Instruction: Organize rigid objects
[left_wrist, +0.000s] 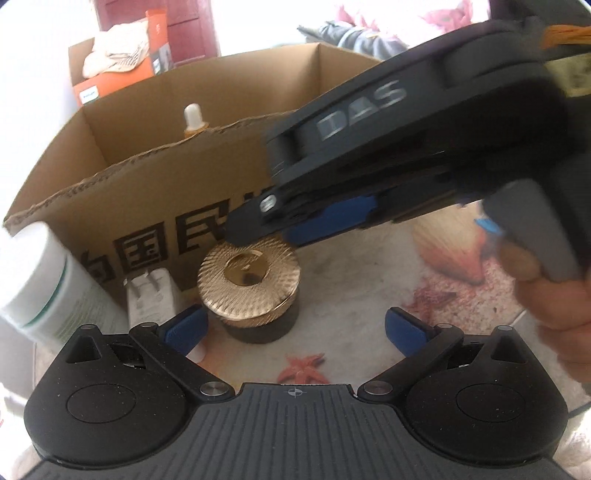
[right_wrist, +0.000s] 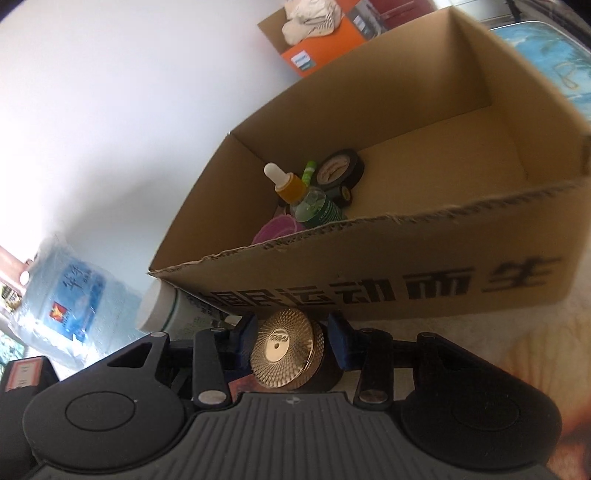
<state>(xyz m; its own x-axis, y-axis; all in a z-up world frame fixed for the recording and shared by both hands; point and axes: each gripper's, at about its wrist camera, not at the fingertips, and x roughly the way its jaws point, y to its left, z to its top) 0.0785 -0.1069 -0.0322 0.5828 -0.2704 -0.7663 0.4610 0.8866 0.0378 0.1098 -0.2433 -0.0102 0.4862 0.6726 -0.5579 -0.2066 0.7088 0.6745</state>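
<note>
Straddling the gold-lidded jar (right_wrist: 286, 350), the right gripper (right_wrist: 291, 341) fingers stand apart — left gripper (left_wrist: 293, 330) fingers spread wide too.

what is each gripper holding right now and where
Left gripper holds nothing. Right gripper brackets the gold-lidded jar at its lid sides; contact cannot be confirmed.

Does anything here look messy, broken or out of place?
Mostly tidy. The cardboard box has a ragged, torn front rim, and a white bottle lies tipped on its side against the box. The gold-lidded jar stands upright outside the box.
</note>
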